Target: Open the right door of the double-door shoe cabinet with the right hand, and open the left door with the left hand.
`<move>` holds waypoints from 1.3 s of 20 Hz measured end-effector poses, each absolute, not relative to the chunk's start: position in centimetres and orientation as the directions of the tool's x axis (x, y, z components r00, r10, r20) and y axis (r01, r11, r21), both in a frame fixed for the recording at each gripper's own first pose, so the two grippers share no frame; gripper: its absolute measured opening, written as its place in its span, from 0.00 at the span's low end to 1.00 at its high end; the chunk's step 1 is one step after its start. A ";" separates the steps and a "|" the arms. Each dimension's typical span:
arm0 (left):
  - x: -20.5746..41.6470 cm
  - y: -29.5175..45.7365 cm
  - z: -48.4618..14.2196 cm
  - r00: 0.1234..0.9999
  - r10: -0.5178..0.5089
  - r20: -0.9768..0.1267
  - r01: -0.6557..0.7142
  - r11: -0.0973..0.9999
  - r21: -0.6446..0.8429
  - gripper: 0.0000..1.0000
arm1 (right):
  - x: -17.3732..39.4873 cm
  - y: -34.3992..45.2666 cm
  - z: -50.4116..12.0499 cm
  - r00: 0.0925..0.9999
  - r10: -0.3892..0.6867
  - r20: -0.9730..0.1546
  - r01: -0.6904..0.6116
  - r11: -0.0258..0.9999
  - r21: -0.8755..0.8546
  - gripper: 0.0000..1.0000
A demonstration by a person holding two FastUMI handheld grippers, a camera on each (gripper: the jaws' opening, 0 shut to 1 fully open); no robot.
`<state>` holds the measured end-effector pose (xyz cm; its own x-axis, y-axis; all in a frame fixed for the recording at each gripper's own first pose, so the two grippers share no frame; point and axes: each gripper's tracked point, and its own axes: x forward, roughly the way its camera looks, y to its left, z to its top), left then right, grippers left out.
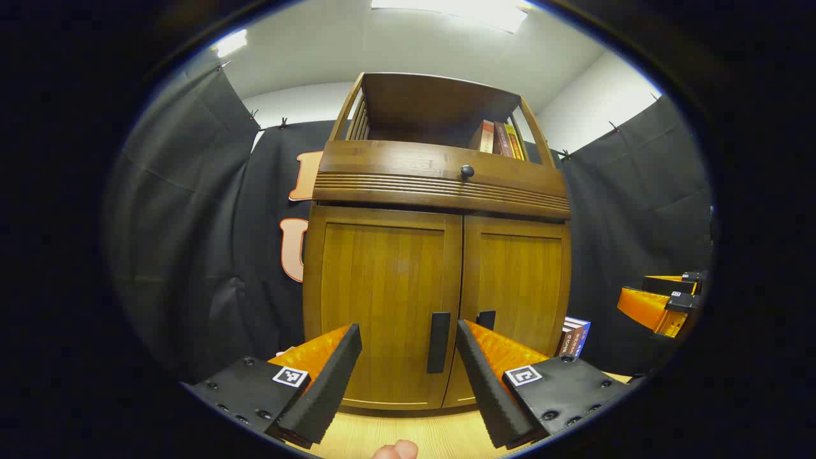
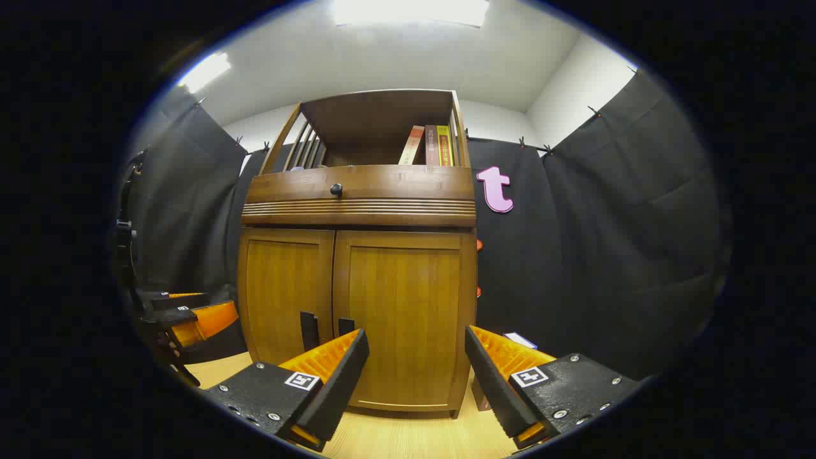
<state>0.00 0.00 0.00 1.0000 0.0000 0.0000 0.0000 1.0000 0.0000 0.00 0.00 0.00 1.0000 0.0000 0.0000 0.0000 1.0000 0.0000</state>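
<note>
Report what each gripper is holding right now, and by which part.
Nothing is held. The left gripper and right gripper are both open, short of the shoe cabinet, whose doors are shut and handles untouched.

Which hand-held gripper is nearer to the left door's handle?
Left. The left hand-held gripper is open right before the left door handle, framing it without touching; the right hand-held gripper faces the right door.

— What do the two hand-held tools look like?
— The left gripper (image 1: pixel 408 376) has wedge-shaped fingers with ribbed inner faces; each sits on a flat plate with round screws and a small square black-and-white marker.
— And the other?
— The right gripper (image 2: pixel 414 376) is built alike; same plates, screws, markers.
</note>
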 end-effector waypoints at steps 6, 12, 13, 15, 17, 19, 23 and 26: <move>0.4 0.2 -0.1 1.000 0.008 0.000 -0.008 1.000 -0.001 0.96 | 0.1 -0.1 -0.3 1.000 -0.001 -0.005 0.001 1.000 0.012 1.00; 0.4 0.4 -0.1 1.000 0.012 -0.003 -0.012 1.000 -0.007 0.94 | 0.1 0.0 -0.5 1.000 -0.005 -0.011 0.005 1.000 0.005 0.93; 0.5 0.5 -0.2 1.000 0.014 -0.004 -0.014 1.000 -0.008 0.94 | 0.1 0.0 -0.6 1.000 -0.005 -0.014 0.005 1.000 0.005 1.00; 0.4 0.5 -0.4 1.000 0.016 -0.006 -0.016 1.000 -0.008 0.94 | 0.2 0.1 -0.7 1.000 -0.004 -0.018 0.004 1.000 0.006 0.93; 0.5 0.8 -0.3 1.000 0.020 -0.006 -0.020 1.000 -0.010 0.94 | 0.3 0.2 -0.8 1.000 -0.003 -0.020 0.003 1.000 0.008 0.94; 0.5 0.9 -0.2 1.000 0.025 -0.003 -0.025 1.000 -0.010 0.95 | 0.3 0.2 -1.0 1.000 -0.003 -0.020 0.003 1.000 0.008 1.00; 0.5 1.2 -0.3 0.999 0.032 -0.004 -0.032 0.999 -0.010 0.99 | 0.5 0.3 -1.2 1.000 0.003 -0.027 -0.003 1.000 0.012 0.93; 0.5 1.2 -0.4 0.999 0.034 -0.006 -0.034 0.999 -0.009 0.99 | 0.5 0.3 -1.2 1.000 0.004 -0.024 -0.003 1.000 0.009 1.00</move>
<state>0.53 1.24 -0.38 0.9994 0.0344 -0.0058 -0.0345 0.9994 -0.0093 0.48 0.28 -1.19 0.9997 0.0036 -0.0237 -0.0034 0.9999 0.0095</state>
